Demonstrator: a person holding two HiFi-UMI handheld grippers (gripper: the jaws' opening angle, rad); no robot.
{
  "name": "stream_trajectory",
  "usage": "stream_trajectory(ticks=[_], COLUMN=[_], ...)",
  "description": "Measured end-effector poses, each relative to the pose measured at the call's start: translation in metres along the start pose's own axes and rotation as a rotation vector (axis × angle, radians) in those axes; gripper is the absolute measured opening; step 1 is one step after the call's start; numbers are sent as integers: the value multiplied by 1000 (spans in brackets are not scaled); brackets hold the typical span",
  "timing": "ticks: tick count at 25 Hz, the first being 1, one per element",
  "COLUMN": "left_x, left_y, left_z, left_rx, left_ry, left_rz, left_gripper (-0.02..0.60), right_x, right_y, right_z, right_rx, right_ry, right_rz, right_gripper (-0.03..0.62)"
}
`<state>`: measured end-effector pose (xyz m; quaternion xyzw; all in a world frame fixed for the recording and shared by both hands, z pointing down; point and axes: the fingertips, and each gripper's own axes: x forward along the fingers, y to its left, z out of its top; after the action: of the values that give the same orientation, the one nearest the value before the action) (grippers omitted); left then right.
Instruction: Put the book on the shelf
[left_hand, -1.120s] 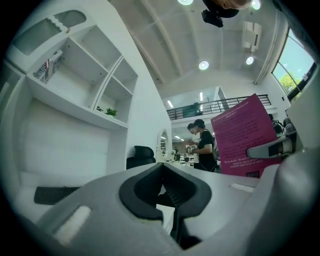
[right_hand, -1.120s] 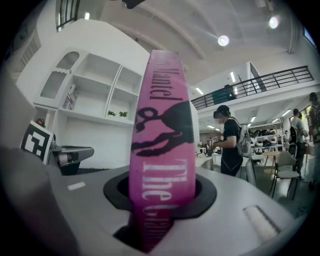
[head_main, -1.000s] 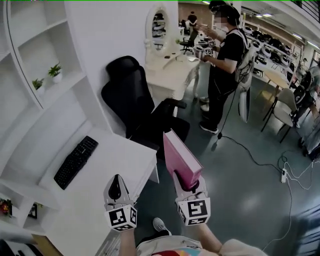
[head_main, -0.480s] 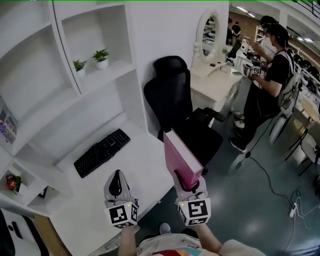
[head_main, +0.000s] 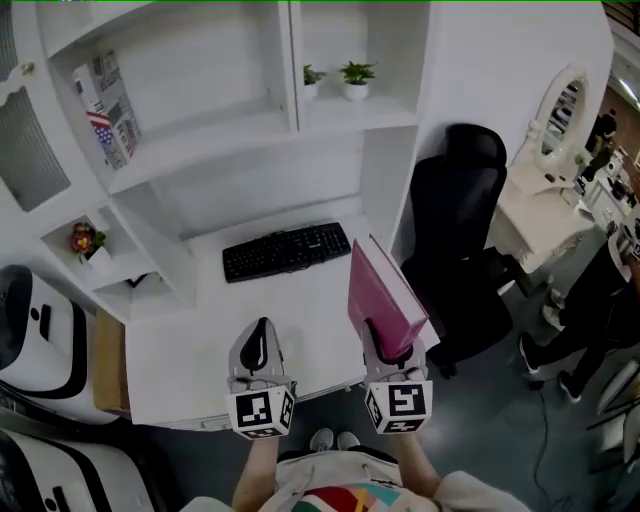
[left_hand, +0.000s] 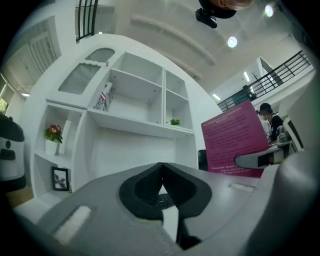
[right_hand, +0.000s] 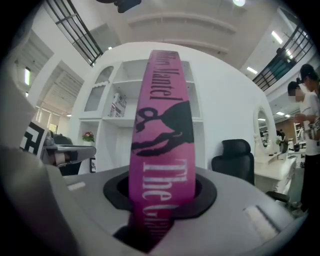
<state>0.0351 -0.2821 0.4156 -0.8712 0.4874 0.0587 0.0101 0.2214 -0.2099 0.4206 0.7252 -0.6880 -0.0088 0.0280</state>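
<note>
Pink book (head_main: 385, 295) stands upright, its lower end clenched in the right gripper (head_main: 392, 348). The shelf (head_main: 210, 140) lies at eleven o'clock beyond the desk (head_main: 290, 312). The left gripper (head_main: 260, 345) is closed on nothing.

Pink book (head_main: 383, 292) with black-and-white spine print, white shelf (head_main: 200, 150), black keyboard (head_main: 286, 251), black chair (head_main: 458, 225)

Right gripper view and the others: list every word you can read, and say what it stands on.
"Mantel": upper spine of the pink book, running lengthwise.
"The G": lower on the same spine; the rest disappears between the jaws of the right gripper.
White print on the book's back cover, left gripper view: too small to read.
Print on the flag-patterned booklet on the white shelf: too blurred to read.
</note>
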Motion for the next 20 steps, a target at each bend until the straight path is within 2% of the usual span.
stream_trajectory(ticks=[7,13,17,20], left_x=[-48,-82,-87,-80], left_y=[13,28,37,37], left_z=[10,13,23,37], left_rx=[30,66,78,94], left_ry=[-11,-6,-18,-50], left_rz=[168,304,351,333], left_gripper=[-2,-2,-2,-2], right_x=[20,20,17,22], right_y=[45,76,83,82], right_z=[5,10,27,33], right_rx=[-12,-3,-13,-14], right_ry=[-21,-44,-97,-107], right_rz=[222,366,404,385], right_gripper=[146,146,146,146])
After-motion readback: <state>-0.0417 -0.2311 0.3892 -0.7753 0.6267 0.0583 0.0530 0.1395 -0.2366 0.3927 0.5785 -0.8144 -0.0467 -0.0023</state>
